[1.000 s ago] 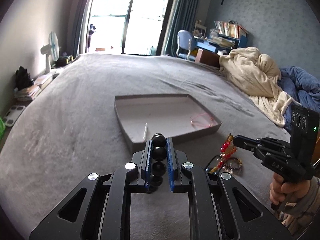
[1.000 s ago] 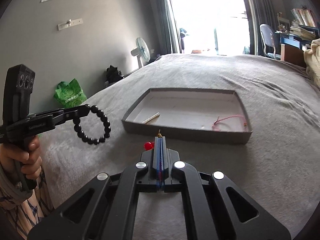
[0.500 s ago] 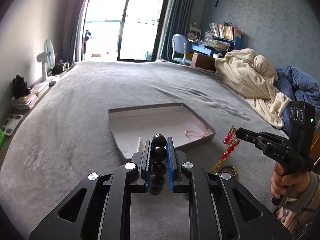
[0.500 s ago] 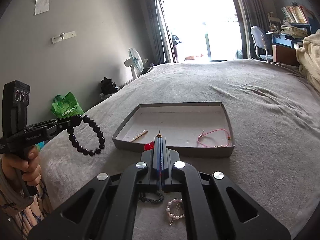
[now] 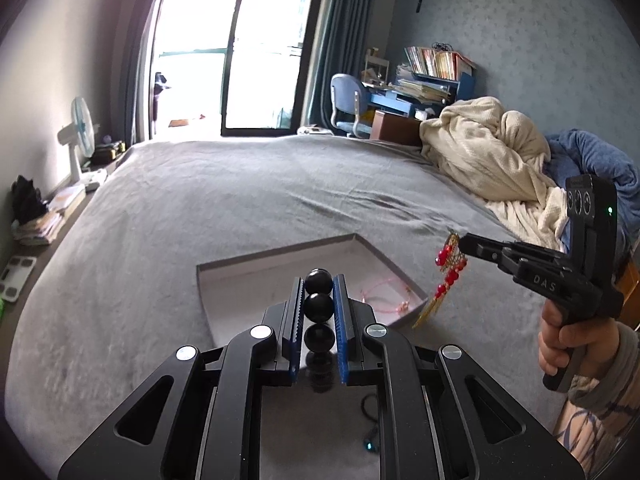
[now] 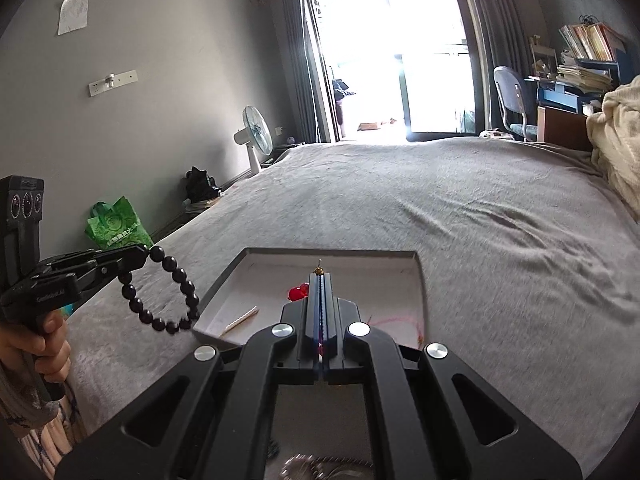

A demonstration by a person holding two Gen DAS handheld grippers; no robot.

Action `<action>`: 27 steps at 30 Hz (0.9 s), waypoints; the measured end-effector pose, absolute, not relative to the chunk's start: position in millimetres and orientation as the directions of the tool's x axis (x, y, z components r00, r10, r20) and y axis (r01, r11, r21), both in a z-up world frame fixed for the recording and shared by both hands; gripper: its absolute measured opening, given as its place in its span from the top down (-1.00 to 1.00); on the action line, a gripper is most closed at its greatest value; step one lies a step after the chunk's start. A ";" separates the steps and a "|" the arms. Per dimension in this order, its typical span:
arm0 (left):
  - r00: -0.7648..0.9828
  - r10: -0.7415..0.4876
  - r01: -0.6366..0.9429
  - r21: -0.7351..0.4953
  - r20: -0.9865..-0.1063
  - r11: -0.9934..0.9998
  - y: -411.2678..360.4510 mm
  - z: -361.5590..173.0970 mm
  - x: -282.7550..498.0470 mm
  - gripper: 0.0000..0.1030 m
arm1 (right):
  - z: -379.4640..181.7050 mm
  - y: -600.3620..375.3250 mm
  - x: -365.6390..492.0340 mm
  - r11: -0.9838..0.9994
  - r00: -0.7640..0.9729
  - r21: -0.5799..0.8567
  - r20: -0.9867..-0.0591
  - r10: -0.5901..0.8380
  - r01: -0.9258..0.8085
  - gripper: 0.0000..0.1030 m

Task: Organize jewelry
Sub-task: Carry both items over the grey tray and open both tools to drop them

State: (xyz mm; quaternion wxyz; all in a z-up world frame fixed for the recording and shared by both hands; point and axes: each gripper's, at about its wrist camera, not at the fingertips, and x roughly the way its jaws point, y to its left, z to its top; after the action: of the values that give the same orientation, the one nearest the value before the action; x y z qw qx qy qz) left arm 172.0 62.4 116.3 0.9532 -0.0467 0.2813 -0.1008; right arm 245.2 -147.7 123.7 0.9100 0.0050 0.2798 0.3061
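Jewelry is held in both grippers above a grey bed [image 6: 480, 220], just short of an open tray [image 5: 280, 254] that lies on the cover. The left gripper [image 5: 319, 280] has its jaws nearly closed on a black bead bracelet [image 6: 168, 292]; three beads are pinched between the blue pads, and the rest of the loop hangs free below. The right gripper [image 6: 320, 276] is fully closed on the top of a red-and-gold tassel ornament [image 5: 448, 268], which dangles beside the tray's right corner.

Inside the tray a pink cord bracelet [image 5: 390, 294] lies at the right and a small pale bar [image 6: 240, 320] at the left. More pieces are seen on the cover at the near edge, but they are too blurred to be named.

Several risks are judged from here. The round beads could be rolled out of the pads if the grip is loosened early. The hanging loop could be caught on the tray's near wall. The tassel could be swung past the rim and dropped on the cover, or be tangled with the pink cord if it is released over it.
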 end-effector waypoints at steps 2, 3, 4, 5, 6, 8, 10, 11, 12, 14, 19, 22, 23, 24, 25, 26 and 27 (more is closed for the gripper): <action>0.818 -0.216 0.169 -0.135 -0.533 0.976 60.8 115.8 183.5 0.72 | 124.7 -146.2 259.0 0.817 0.656 0.182 -0.513 0.554 -0.548 0.99; 0.816 -0.215 0.171 -0.131 -0.537 0.977 60.0 115.1 191.2 0.72 | 124.4 -144.6 266.6 0.819 0.656 0.181 -0.517 0.550 -0.544 0.99; 0.813 -0.213 0.172 -0.126 -0.541 0.977 59.5 114.3 197.5 0.71 | 124.4 -142.8 273.2 0.820 0.654 0.181 -0.521 0.548 -0.543 0.99; 0.811 -0.211 0.173 -0.120 -0.545 0.978 59.1 113.4 203.2 0.72 | 124.3 -140.7 278.6 0.821 0.654 0.180 -0.524 0.546 -0.541 0.99; 0.809 -0.207 0.174 -0.113 -0.550 0.978 58.9 111.9 210.9 0.71 | 123.5 -138.0 285.1 0.823 0.653 0.179 -0.528 0.543 -0.539 0.99; 0.805 -0.202 0.173 -0.105 -0.558 0.979 59.4 109.4 224.2 0.72 | 121.5 -132.9 297.6 0.824 0.649 0.182 -0.535 0.541 -0.536 0.99; 0.800 -0.198 0.172 -0.100 -0.566 0.980 60.9 106.2 237.9 0.71 | 119.9 -124.0 309.2 0.823 0.644 0.179 -0.542 0.540 -0.539 0.99; 0.798 -0.196 0.171 -0.097 -0.571 0.980 61.5 104.1 244.9 0.72 | 118.8 -119.4 314.6 0.822 0.640 0.178 -0.546 0.540 -0.542 0.99; 0.795 -0.194 0.170 -0.095 -0.575 0.981 62.1 102.5 249.6 0.72 | 117.1 -115.4 318.7 0.819 0.636 0.178 -0.550 0.542 -0.545 0.99; 0.787 -0.187 0.166 -0.091 -0.588 0.982 63.2 96.7 263.2 0.72 | 111.8 -101.6 327.8 0.813 0.623 0.175 -0.559 0.546 -0.555 0.99; 0.766 -0.176 0.151 -0.093 -0.618 0.984 66.6 80.1 289.8 0.72 | 95.8 -67.5 350.3 0.793 0.582 0.196 -0.583 0.567 -0.577 0.99; 0.747 -0.171 0.138 -0.102 -0.642 0.985 70.2 66.1 302.9 0.71 | 79.9 -52.4 366.5 0.793 0.550 0.211 -0.619 0.561 -0.571 0.99; 0.737 -0.167 0.134 -0.100 -0.655 0.986 71.5 59.2 308.2 0.71 | 73.1 -48.5 371.7 0.798 0.541 0.212 -0.635 0.551 -0.564 0.99; 0.728 -0.162 0.131 -0.098 -0.666 0.987 72.8 52.8 312.3 0.71 | 68.1 -45.7 376.0 0.803 0.534 0.211 -0.650 0.541 -0.558 0.99; 0.717 -0.156 0.128 -0.093 -0.679 0.987 74.3 47.0 317.1 0.71 | 59.6 -42.7 382.2 0.811 0.522 0.206 -0.674 0.523 -0.547 0.99; 0.706 -0.152 0.125 -0.089 -0.692 0.988 75.5 41.5 320.5 0.71 | 53.9 -41.9 386.2 0.818 0.516 0.201 -0.689 0.509 -0.539 0.99; 0.698 -0.143 0.119 -0.083 -0.702 0.989 77.8 35.6 323.5 0.71 | 47.3 -41.2 391.9 0.826 0.507 0.196 -0.707 0.492 -0.529 0.99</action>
State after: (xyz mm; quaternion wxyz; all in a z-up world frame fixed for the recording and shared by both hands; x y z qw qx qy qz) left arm 323.5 77.8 35.6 0.9212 -0.0153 0.3823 -0.0711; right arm 391.8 -41.2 47.3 0.8678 -0.0227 0.3999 0.2941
